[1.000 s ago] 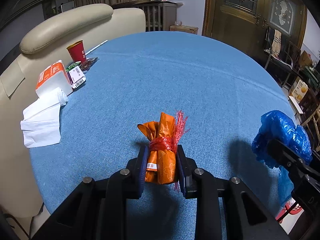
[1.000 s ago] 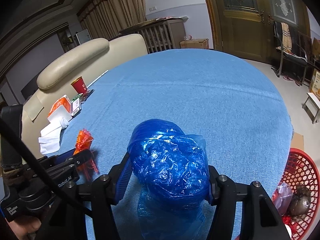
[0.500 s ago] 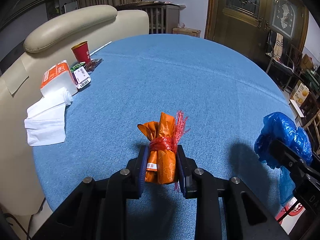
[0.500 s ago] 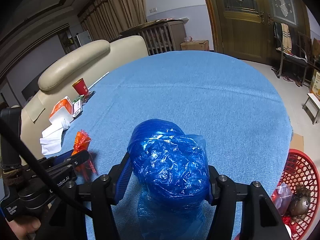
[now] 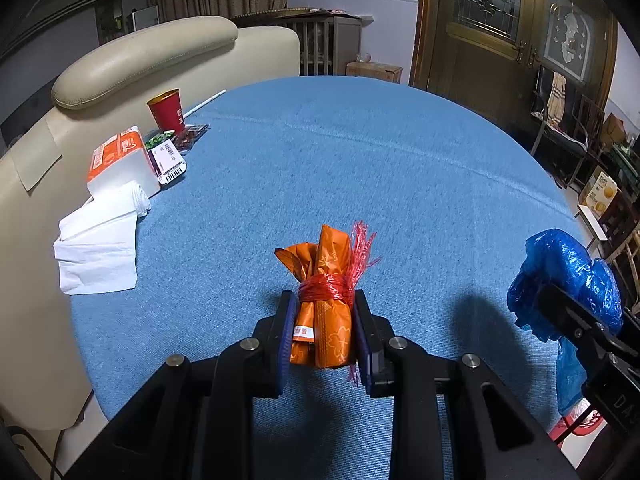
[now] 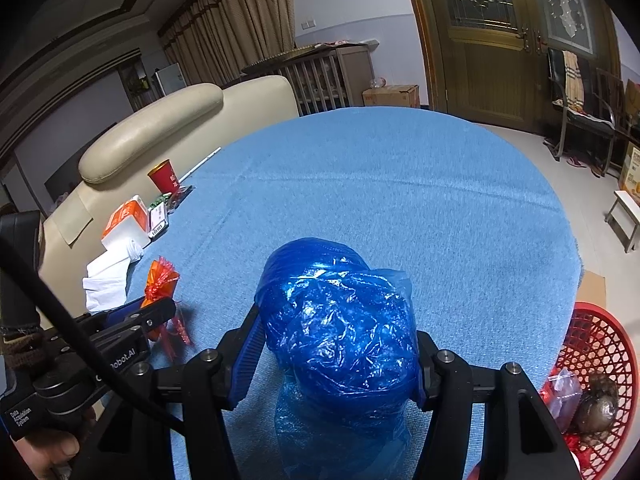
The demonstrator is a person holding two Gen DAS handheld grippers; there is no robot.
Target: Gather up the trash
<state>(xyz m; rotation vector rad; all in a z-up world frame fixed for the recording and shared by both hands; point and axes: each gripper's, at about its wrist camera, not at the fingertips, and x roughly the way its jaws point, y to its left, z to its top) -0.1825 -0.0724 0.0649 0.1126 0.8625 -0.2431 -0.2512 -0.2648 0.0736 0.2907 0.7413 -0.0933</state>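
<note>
My left gripper is shut on an orange wrapper bundle tied with red plastic string, held above the blue tablecloth. The same bundle shows at the left of the right wrist view, in the left gripper. My right gripper is shut on a crumpled blue plastic bag, whose tail hangs below the jaws. That bag appears at the right edge of the left wrist view. A red mesh basket with some trash in it sits low at the right, beside the table.
At the table's far left lie a white tissue, an orange-and-white tissue pack, a barcoded packet and a red paper cup. A cream sofa stands behind them. Chairs and boxes stand at the right by the wooden doors.
The left wrist view has tilted slightly, so the table items sit a little lower and further right in the picture. Both grips are unchanged.
</note>
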